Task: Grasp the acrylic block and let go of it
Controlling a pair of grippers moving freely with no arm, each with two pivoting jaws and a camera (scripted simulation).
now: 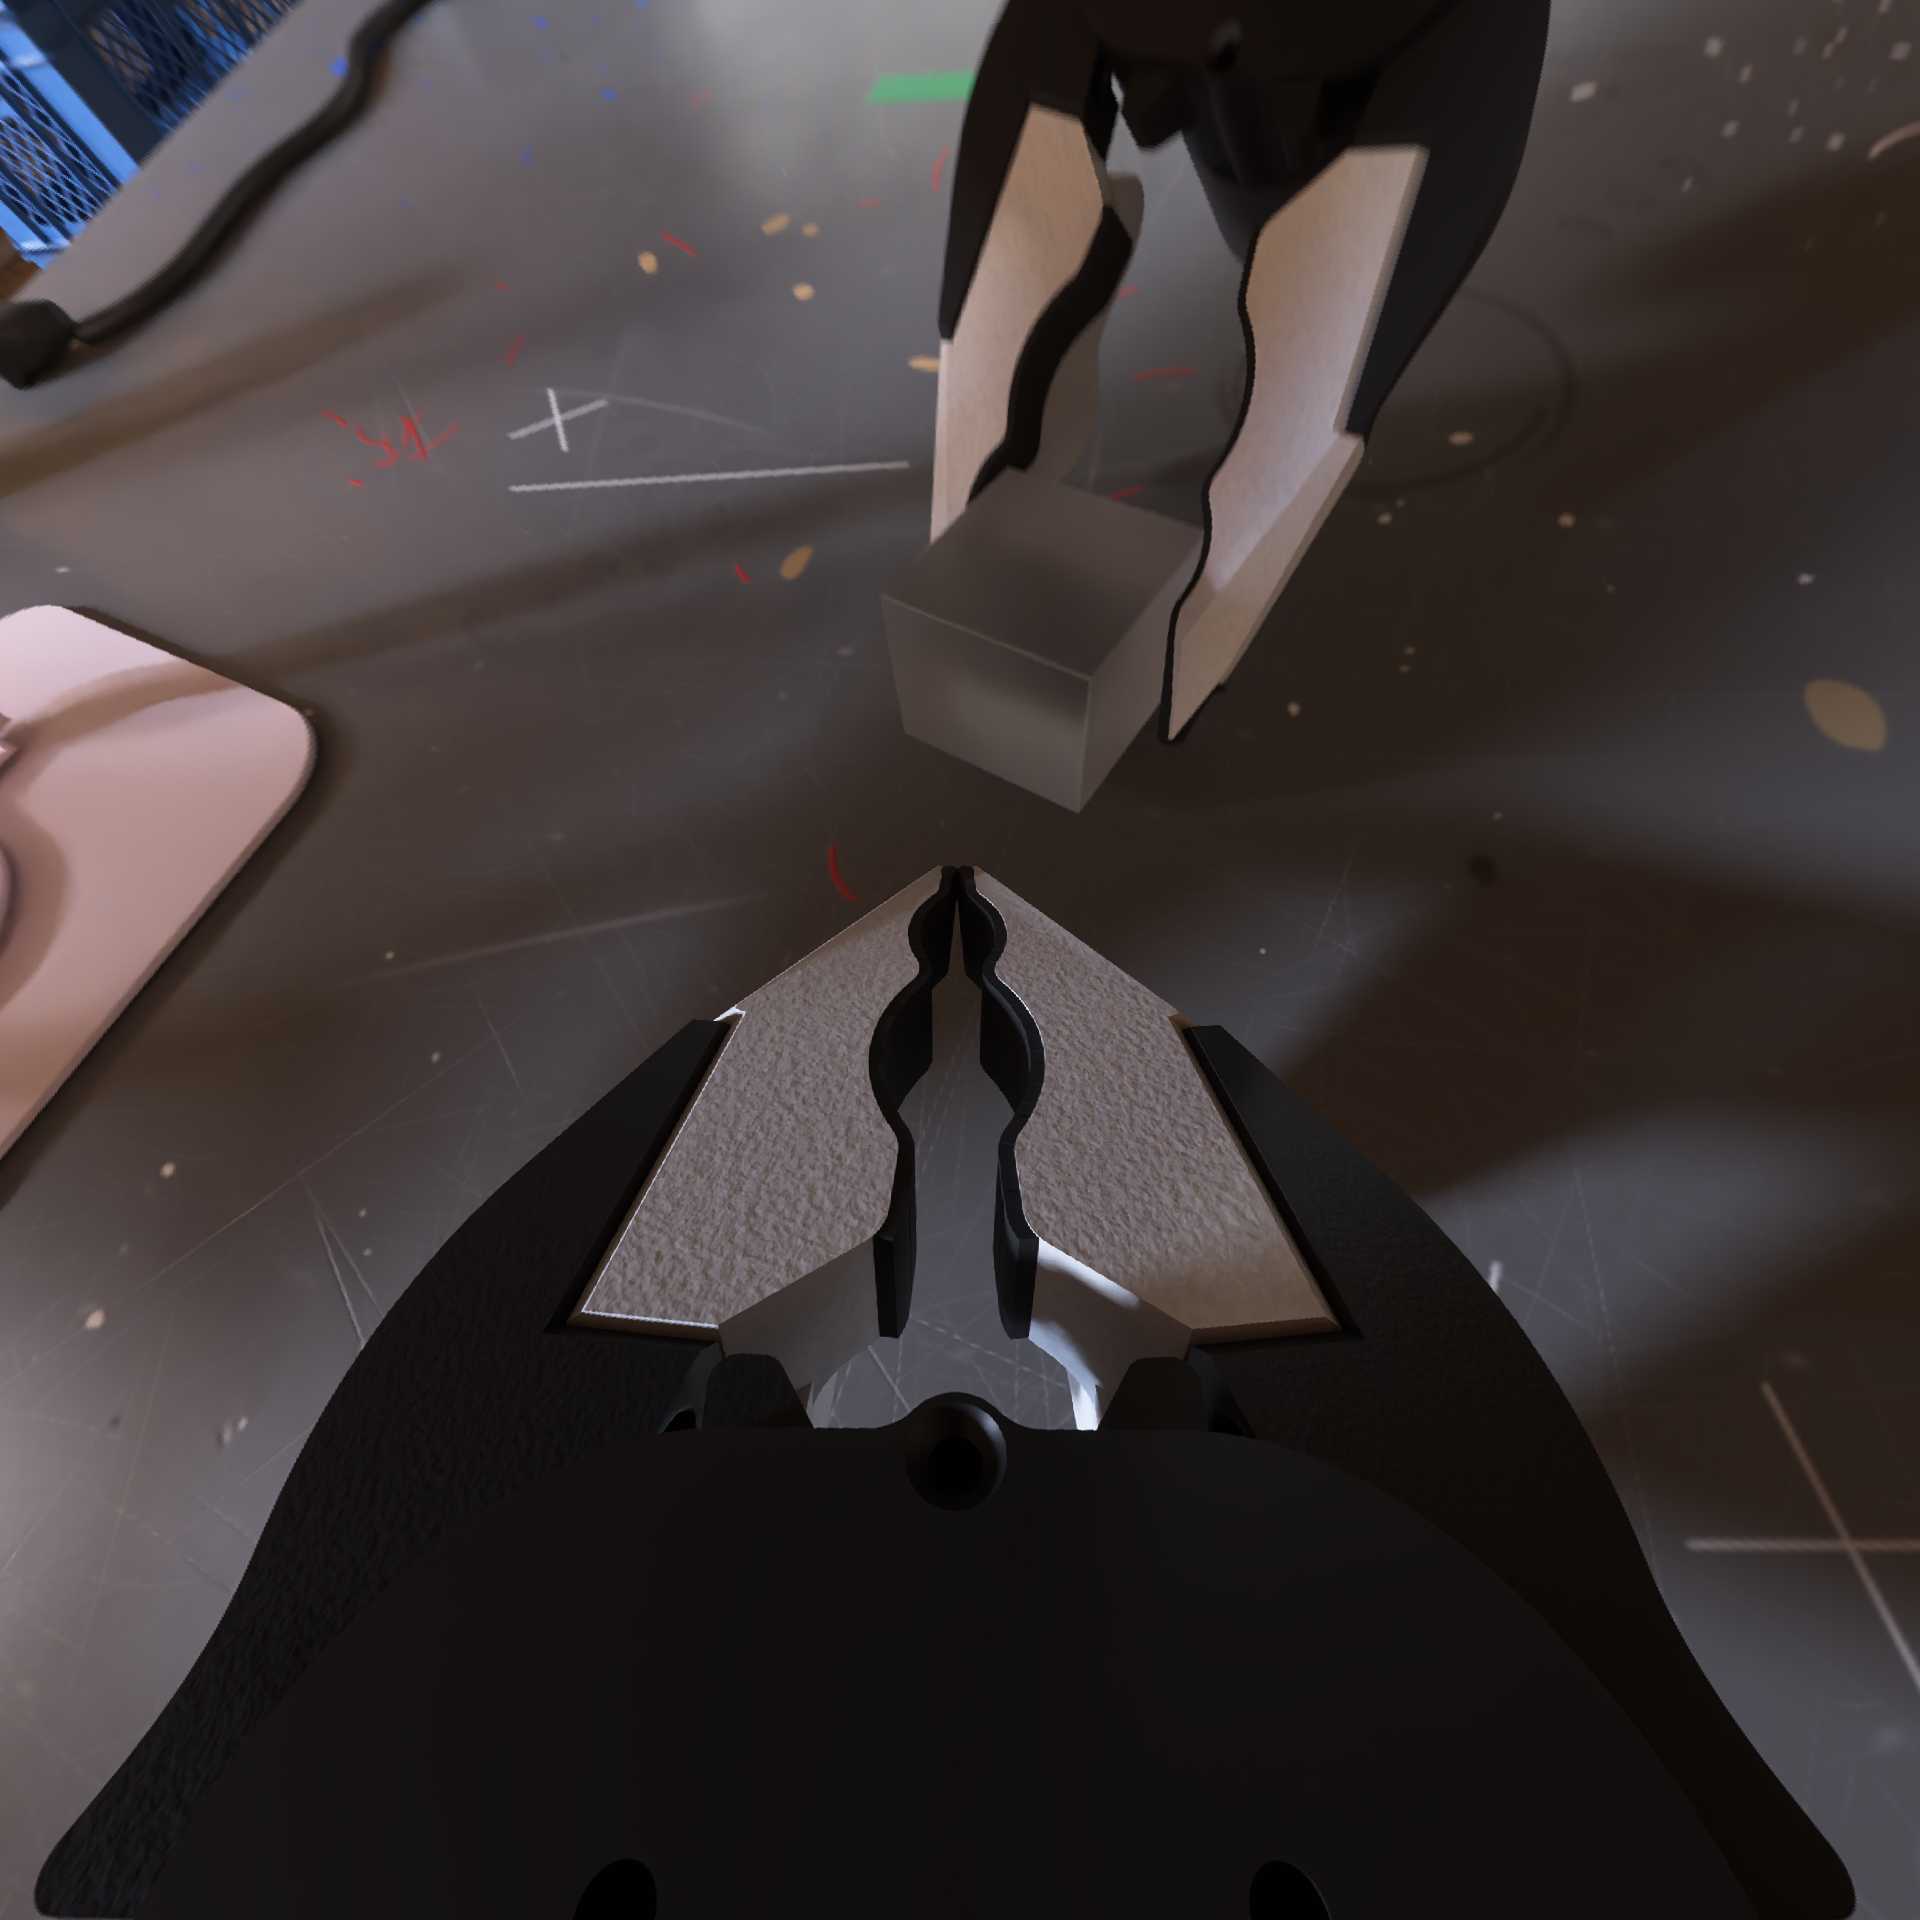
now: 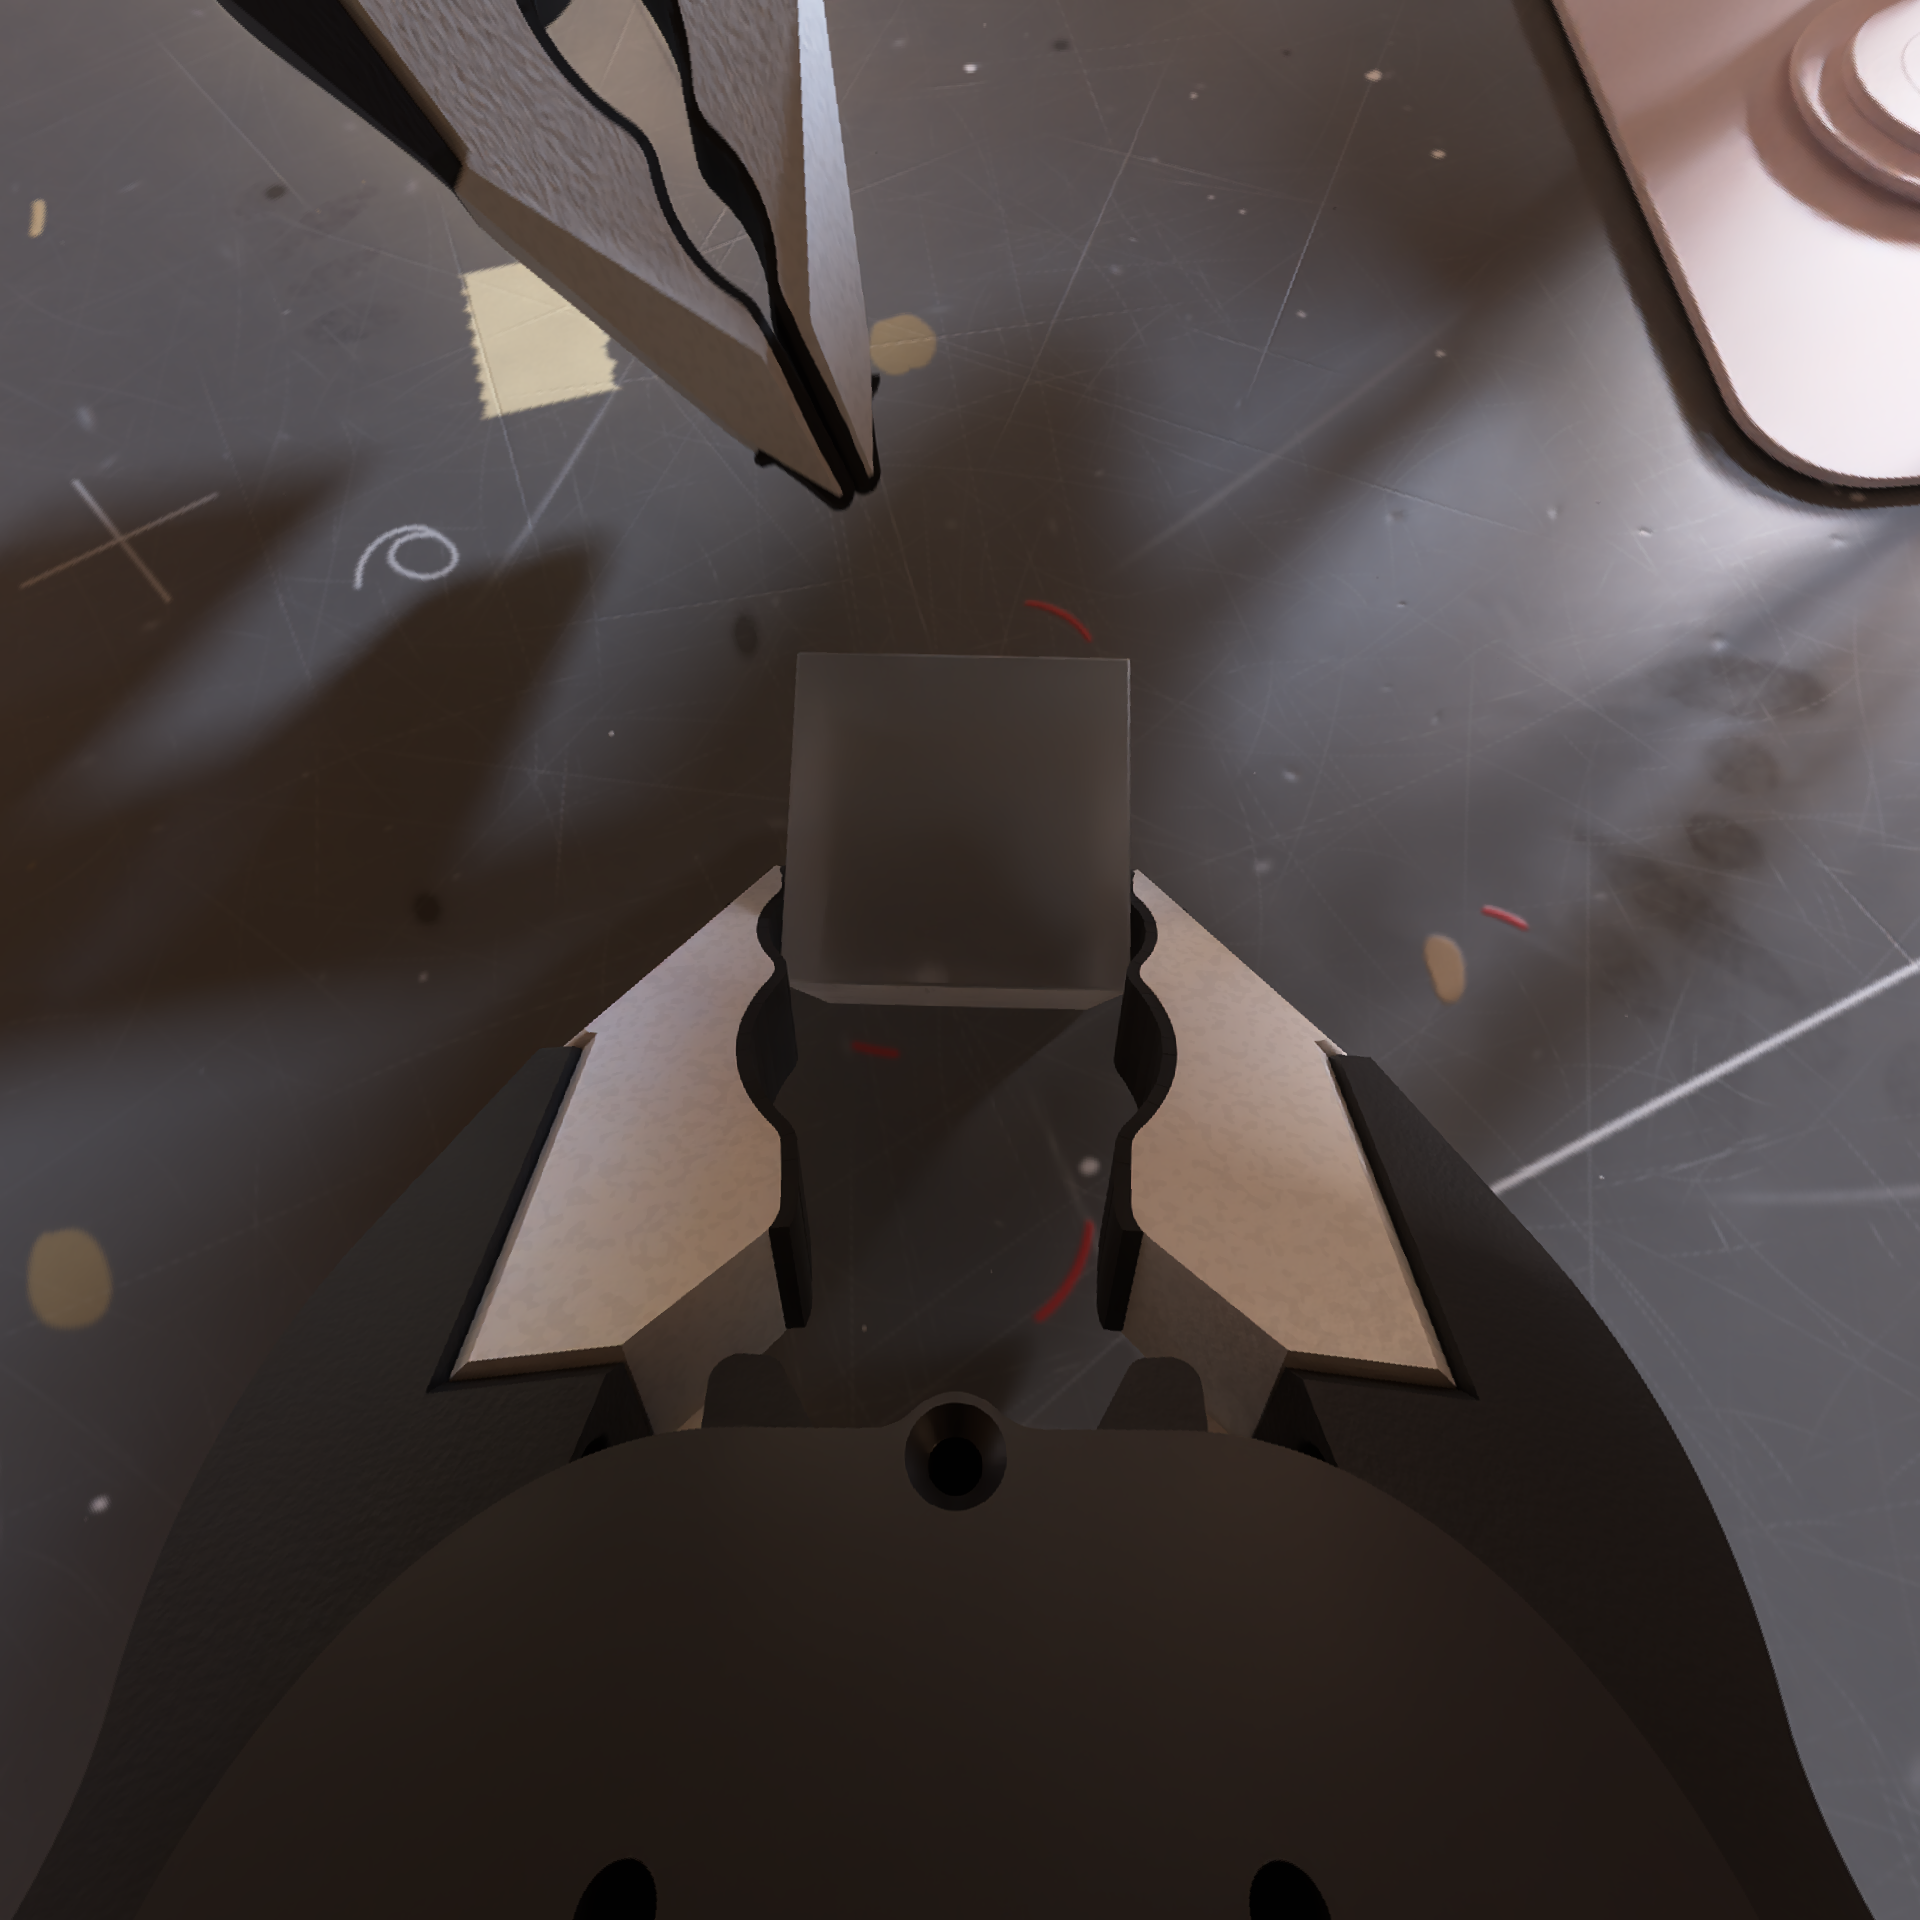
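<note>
Our black right gripper (image 2: 956,894) clamps the block | left gripper (image 1: 956,873) pinched together | frosted grey translucent acrylic block (image 2: 961,821), underside hidden

The acrylic block (image 2: 958,821) between the fingertips of the right gripper (image 2: 956,894) was translucent smoky grey. Both grippers had black bodies and pale beige, grainy finger plates (image 1: 790,1132) edged in black. Beyond the fingers, the table (image 1: 520,831) was dark grey, scratched, with red, white and tan marks. A tray (image 1: 156,790) was pale pink.
</note>
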